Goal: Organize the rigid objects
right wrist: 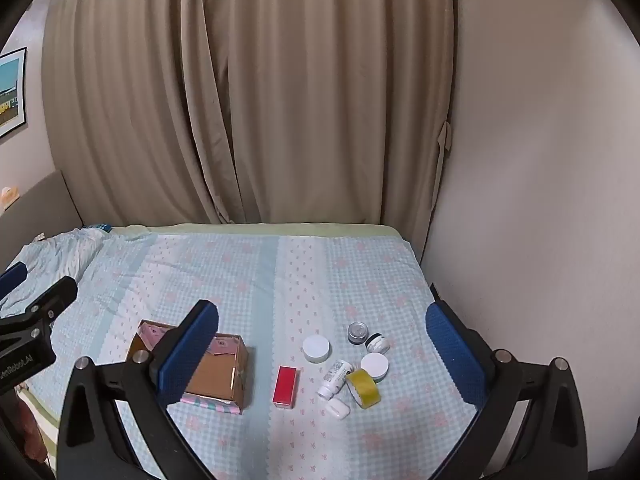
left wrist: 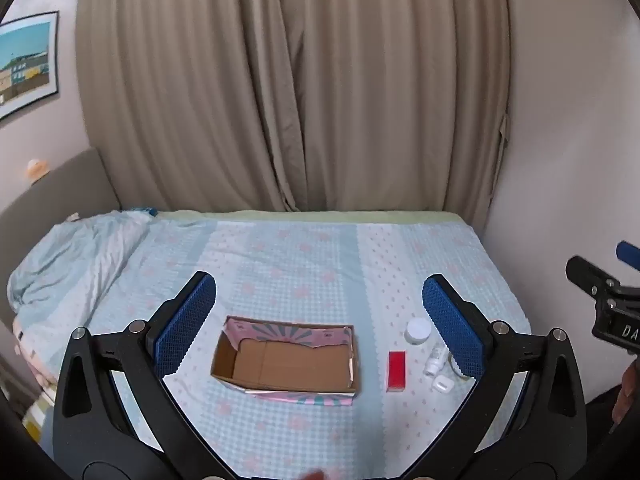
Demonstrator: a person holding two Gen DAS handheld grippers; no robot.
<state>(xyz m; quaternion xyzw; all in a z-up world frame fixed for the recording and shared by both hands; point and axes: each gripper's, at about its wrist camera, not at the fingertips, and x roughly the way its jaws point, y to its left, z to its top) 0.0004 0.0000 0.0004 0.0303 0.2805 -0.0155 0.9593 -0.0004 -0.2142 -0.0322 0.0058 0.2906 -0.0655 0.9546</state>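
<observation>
Right wrist view is showing the red box (right wrist: 285, 385), white bottle (right wrist: 335, 377) and tape roll (right wrist: 363, 388) lying crowded right of the empty cardboard box (left wrist: 286, 362); grabbing one risks knocking neighbours away. Both right gripper (right wrist: 322, 354) and left gripper (left wrist: 319, 325) are hovering tilted downward, jaws spread wide, grasping nothing.

Each handheld tool is a black plastic gripper, the left gripper (left wrist: 319, 322) and the right gripper (right wrist: 322, 354), with two splayed arms pierced by triangular cut-outs. Round silver screws (left wrist: 137, 325) sit at the arm joints, just behind long fingers faced with blue ridged rubber pads (right wrist: 188, 354). White lettering marks the black body of each.
</observation>
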